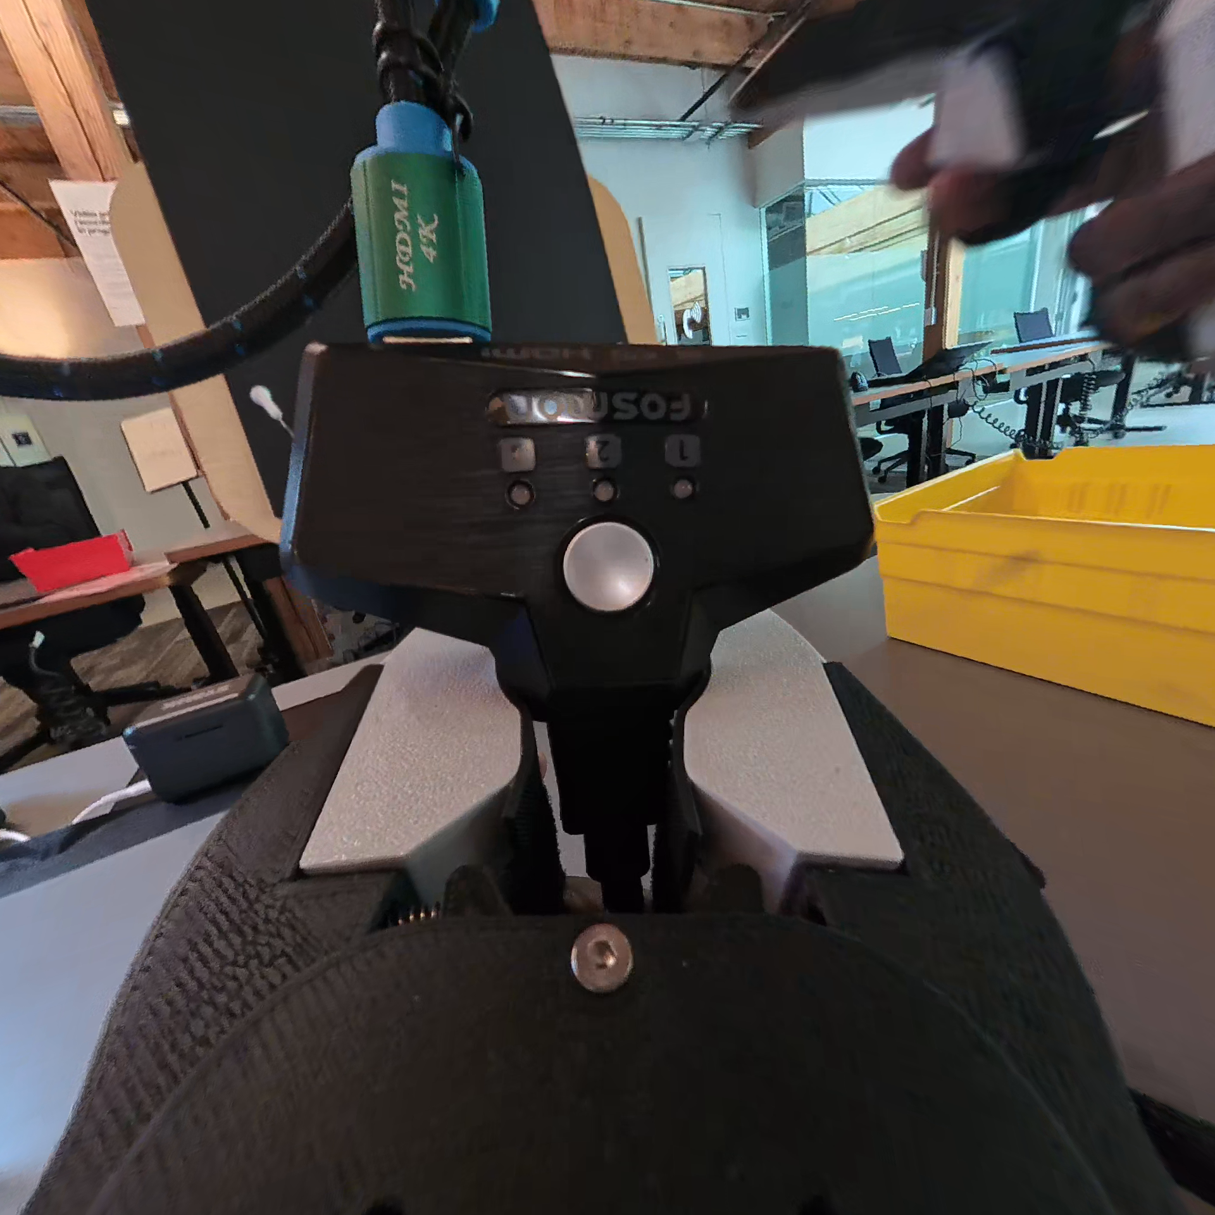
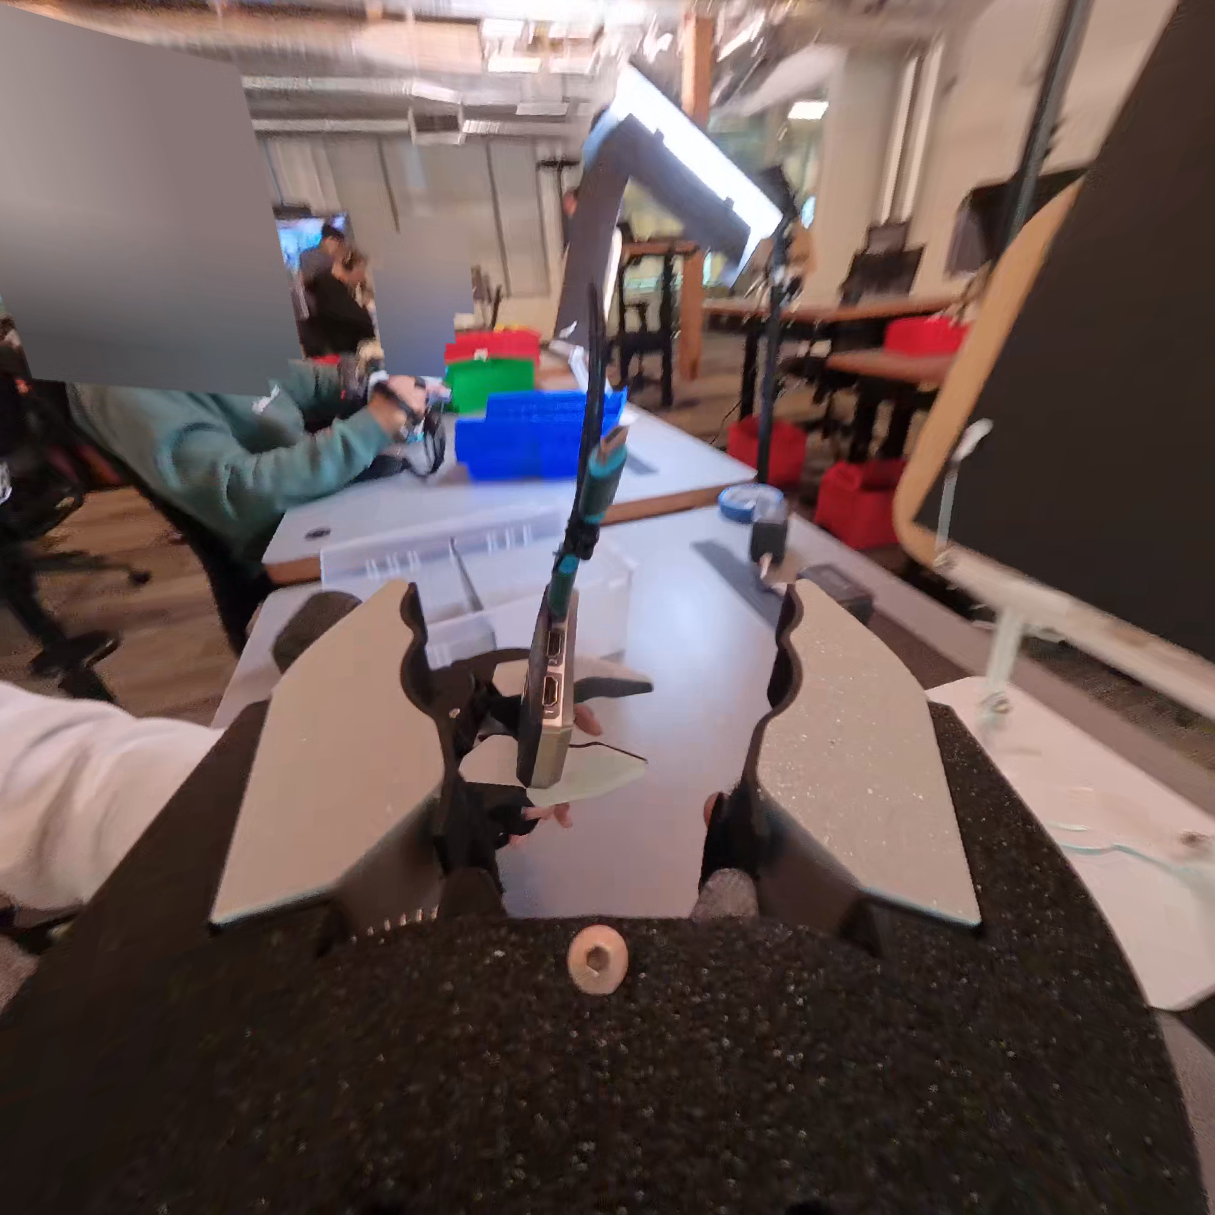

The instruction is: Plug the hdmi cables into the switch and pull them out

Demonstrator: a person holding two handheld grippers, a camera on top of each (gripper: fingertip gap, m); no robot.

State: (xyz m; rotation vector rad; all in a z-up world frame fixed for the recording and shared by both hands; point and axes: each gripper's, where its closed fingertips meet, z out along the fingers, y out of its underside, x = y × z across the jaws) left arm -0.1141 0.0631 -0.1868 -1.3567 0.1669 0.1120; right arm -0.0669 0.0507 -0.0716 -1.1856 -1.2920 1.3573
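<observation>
My left gripper (image 1: 605, 690) is shut on the narrow stem of the black HDMI switch (image 1: 578, 473) and holds it upright above the table. A green HDMI plug (image 1: 421, 243) on a black braided cable (image 1: 197, 342) sits in the switch's top left port. In the right wrist view the switch (image 2: 549, 697) shows edge-on with two empty ports below the plugged one (image 2: 562, 585). A second green plug (image 2: 605, 460) hangs free above it. My right gripper (image 2: 598, 592) is open and empty, a short way from the switch; it shows blurred in the left wrist view (image 1: 1052, 131).
A yellow bin (image 1: 1052, 578) stands on the table to the right and a dark grey box (image 1: 204, 736) to the left. A clear plastic tray (image 2: 460, 565), blue bins (image 2: 526, 434) and a seated person's green sleeve (image 2: 230, 447) lie beyond. A black panel (image 2: 1085, 329) stands at right.
</observation>
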